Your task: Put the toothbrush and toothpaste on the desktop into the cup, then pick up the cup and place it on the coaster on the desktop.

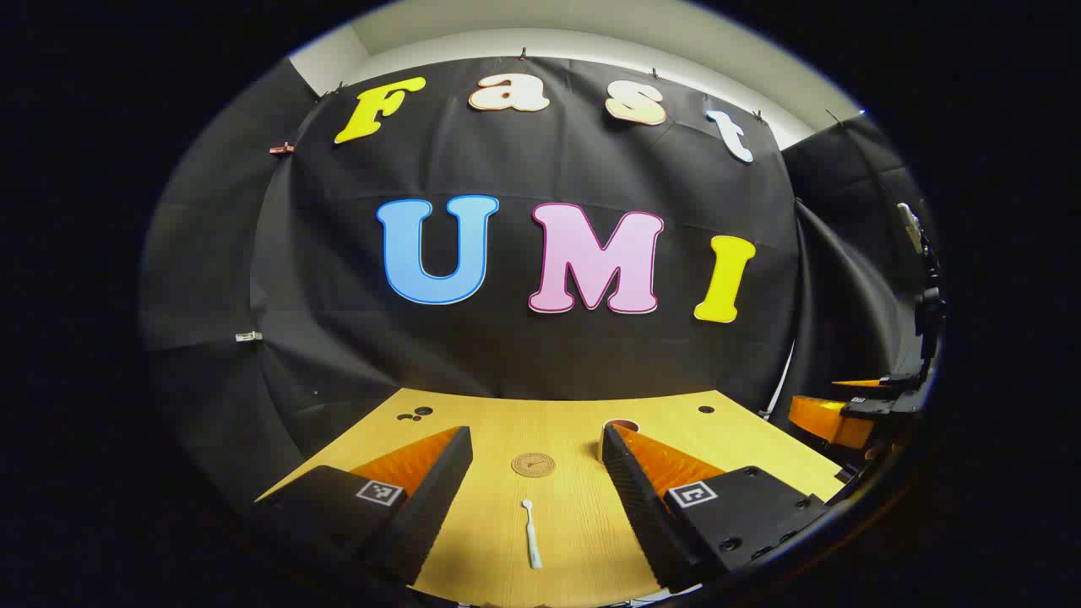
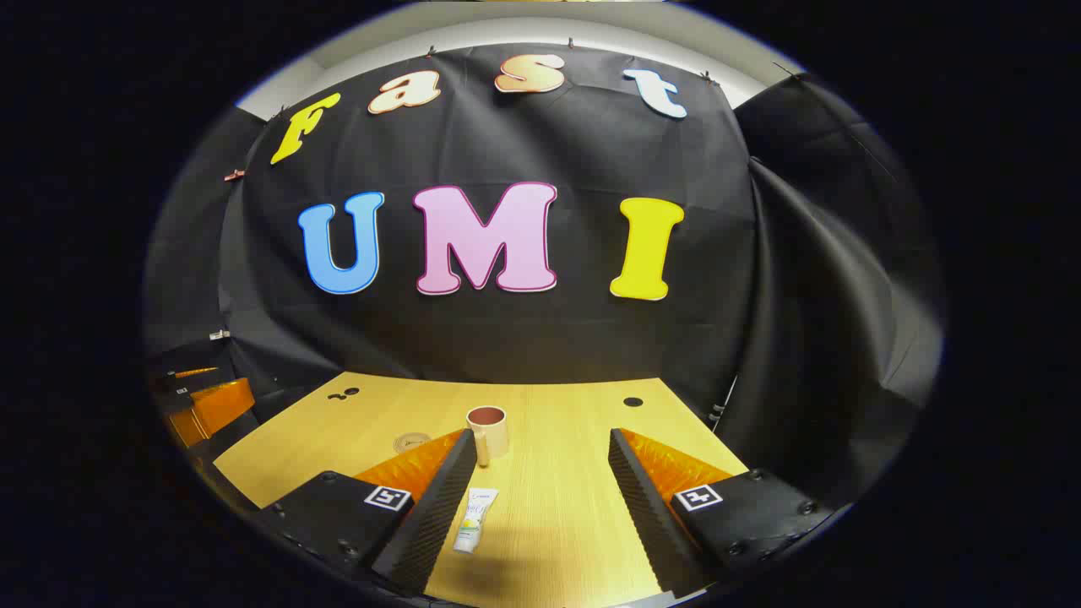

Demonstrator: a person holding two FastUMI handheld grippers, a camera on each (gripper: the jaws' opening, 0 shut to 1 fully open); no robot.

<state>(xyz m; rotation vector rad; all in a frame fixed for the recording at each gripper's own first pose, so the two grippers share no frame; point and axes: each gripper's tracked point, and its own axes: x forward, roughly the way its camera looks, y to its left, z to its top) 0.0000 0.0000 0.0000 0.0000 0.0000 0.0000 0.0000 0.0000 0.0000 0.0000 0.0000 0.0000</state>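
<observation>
In the left gripper view a white toothbrush lies flat on the wooden desktop, between the fingers of my open left gripper and nearer than their tips. Beyond it sits a round brown coaster. The cup peeks out behind the right finger. In the right gripper view my right gripper is open above the desk. A white toothpaste tube lies beside its left finger. The cream cup, reddish inside, stands upright just past that fingertip. The coaster lies farther left.
The desktop has small dark holes near its far corners. Black cloth walls close in behind and at both sides. The other gripper, orange and black, shows at the right edge of the left gripper view and at the left edge of the right gripper view.
</observation>
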